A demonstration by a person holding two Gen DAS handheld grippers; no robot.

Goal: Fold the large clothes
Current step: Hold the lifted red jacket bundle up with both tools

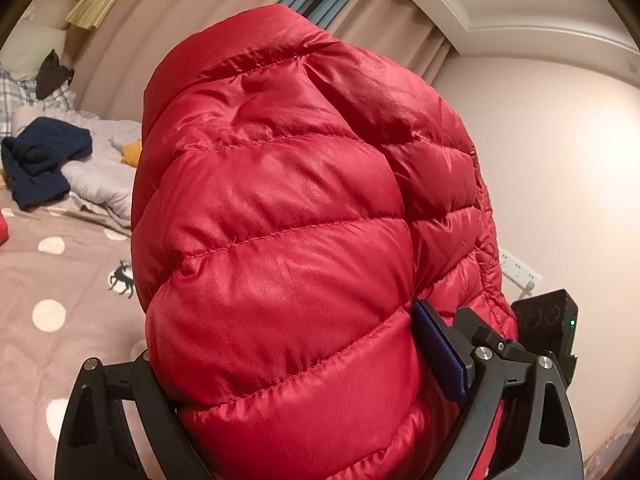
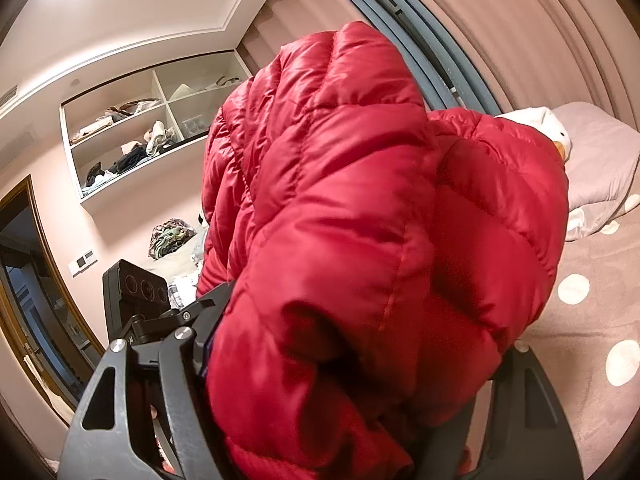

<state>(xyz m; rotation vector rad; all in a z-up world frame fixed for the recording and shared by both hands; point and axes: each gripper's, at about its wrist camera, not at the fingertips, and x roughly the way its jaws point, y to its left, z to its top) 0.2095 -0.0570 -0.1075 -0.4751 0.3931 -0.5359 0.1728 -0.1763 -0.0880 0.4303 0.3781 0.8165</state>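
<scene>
A: Where's the jacket (image 1: 288, 216)?

B: Up in the air, above the bed (image 1: 60, 280). It's a red quilted puffer, bunched into a thick mound in front of both cameras. None of it looks laid flat yet, so I'd judge the fold proper hasn't begun.

A: And the tongs?

B: The left gripper (image 1: 304, 408) has a fat wad of the jacket between its fingers, so it is grasping the fabric. One blue pad (image 1: 442, 356) presses into the quilting; the other finger is mostly hidden behind the cloth. In its own view the right gripper (image 2: 340, 412) is likewise clenched on a bundle, with padding spilling out over both fingers.

A: What could go wrong?

B: The shell looks shiny and slick, and each grip seems to hold several puffy layers, not one clean edge. As I see it, the padding could compress and slide out if the hands pull apart. It also blocks nearly everything ahead of both cameras, so lining up a hem or sleeve will be guesswork.

A: Anything around it to worry about?

B: A navy garment (image 1: 40, 164) and a pale duvet (image 1: 100, 176) lie further up the bed, a pillow (image 2: 600, 160) on the other side. Setting the jacket down too near them could tangle it with the clutter.
</scene>
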